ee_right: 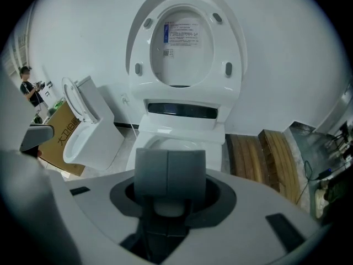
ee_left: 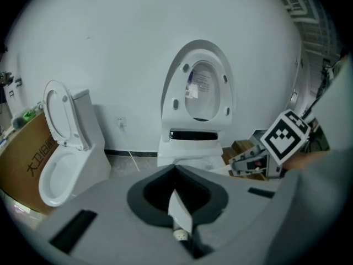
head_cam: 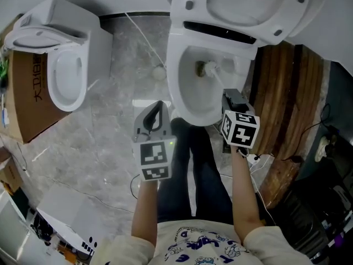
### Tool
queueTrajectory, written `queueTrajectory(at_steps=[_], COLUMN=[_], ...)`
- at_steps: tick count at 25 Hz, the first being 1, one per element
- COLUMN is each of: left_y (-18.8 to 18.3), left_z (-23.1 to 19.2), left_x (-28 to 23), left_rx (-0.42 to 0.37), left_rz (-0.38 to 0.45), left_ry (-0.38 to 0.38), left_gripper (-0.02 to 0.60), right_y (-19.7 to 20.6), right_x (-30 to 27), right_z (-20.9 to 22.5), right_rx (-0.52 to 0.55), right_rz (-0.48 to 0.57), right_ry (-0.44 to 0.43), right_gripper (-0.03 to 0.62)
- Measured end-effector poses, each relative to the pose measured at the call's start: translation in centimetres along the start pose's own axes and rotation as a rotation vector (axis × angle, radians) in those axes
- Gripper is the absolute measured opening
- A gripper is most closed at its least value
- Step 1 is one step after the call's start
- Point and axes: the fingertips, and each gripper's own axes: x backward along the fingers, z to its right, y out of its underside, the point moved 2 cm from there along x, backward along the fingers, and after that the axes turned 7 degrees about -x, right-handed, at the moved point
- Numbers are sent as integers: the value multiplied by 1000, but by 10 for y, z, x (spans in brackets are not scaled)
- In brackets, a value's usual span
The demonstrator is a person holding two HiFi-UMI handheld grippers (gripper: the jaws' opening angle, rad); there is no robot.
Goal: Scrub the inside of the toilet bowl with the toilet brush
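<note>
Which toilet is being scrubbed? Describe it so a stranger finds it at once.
Two toilets stand along the white wall. Take the toilet next to the wooden planks, not the one by the box. Only its bowl holds a brush.

Plain white wall (ee_left: pixel 99 48), grey marble-look floor (head_cam: pixel 110 148). Second toilet (head_cam: pixel 66 65) at left, lid up, cardboard box (head_cam: pixel 27 93) just beside it. White cord (head_cam: pixel 140 35) on floor. Wooden planks (head_cam: pixel 281 87) at right.

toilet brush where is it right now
Head view, right of centre: the toilet brush has its head down inside the toilet bowl, near the drain, its handle held in the right gripper.
</note>
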Motion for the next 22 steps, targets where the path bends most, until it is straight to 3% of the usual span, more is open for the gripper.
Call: queueTrajectory(at_steps=[14, 22], left_y=[21, 25], left_z=[5, 3], left_x=[-13, -20], left_rx=[60, 66], left_rz=[-40, -50], left_ry=[9, 9], left_gripper=[2, 2], right_y=[-12, -28], right_x=[-73, -89], right_z=[2, 11], right_rx=[8, -89], right_rz=[-55, -28], right_ry=[42, 92], right_gripper=[170, 170])
